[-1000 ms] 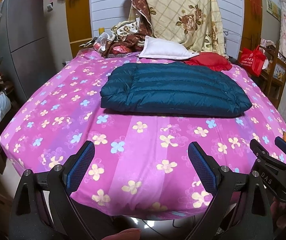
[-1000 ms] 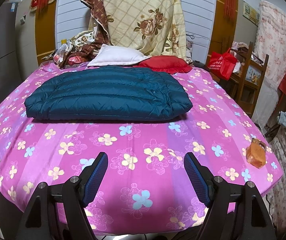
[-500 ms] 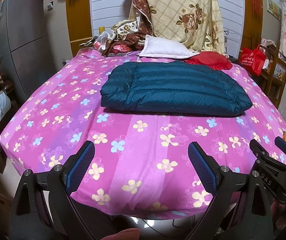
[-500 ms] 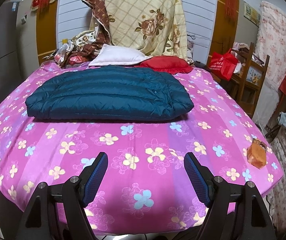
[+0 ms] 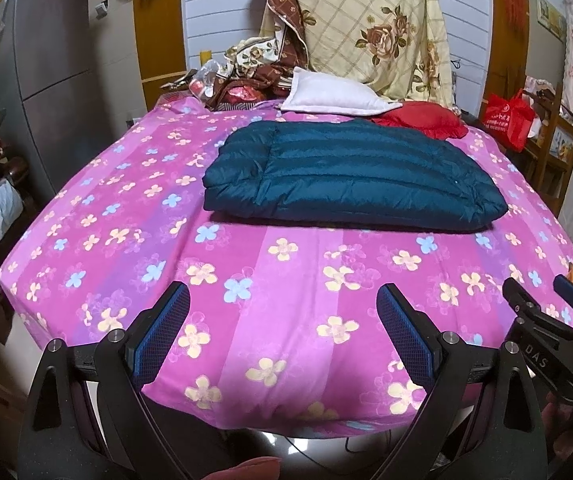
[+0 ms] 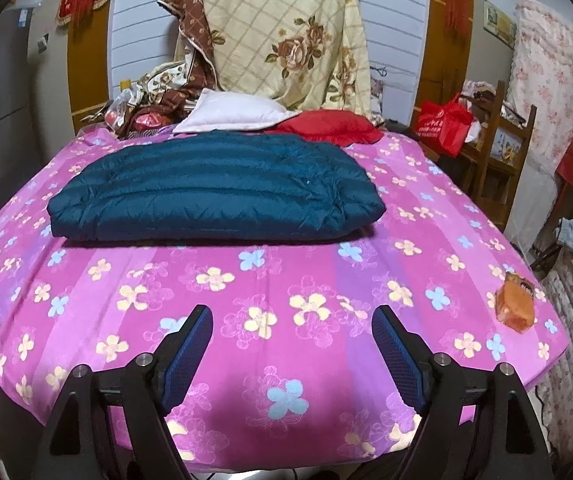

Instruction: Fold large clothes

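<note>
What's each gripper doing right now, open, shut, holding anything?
Left gripper: open, empty, short of the folded blue down jacket.
Right gripper: open, empty, jaws just widened a little, nothing between them.

Setting: a lived-in bedroom in a home. Bed (image 5: 286, 320) with pink flower-print sheet fills centre of both wrist views. At 12 o'clock: white pillow (image 5: 334, 94), red cushion (image 5: 422, 120), cream rose-print quilt (image 5: 370, 24) draped against a white slatted wall. At 10 o'clock: grey fridge (image 5: 46, 72), heaped bags and clothes below it. At 2 o'clock: wooden shelf rack (image 6: 502, 152) with red shopping bag (image 6: 444, 124).
</note>
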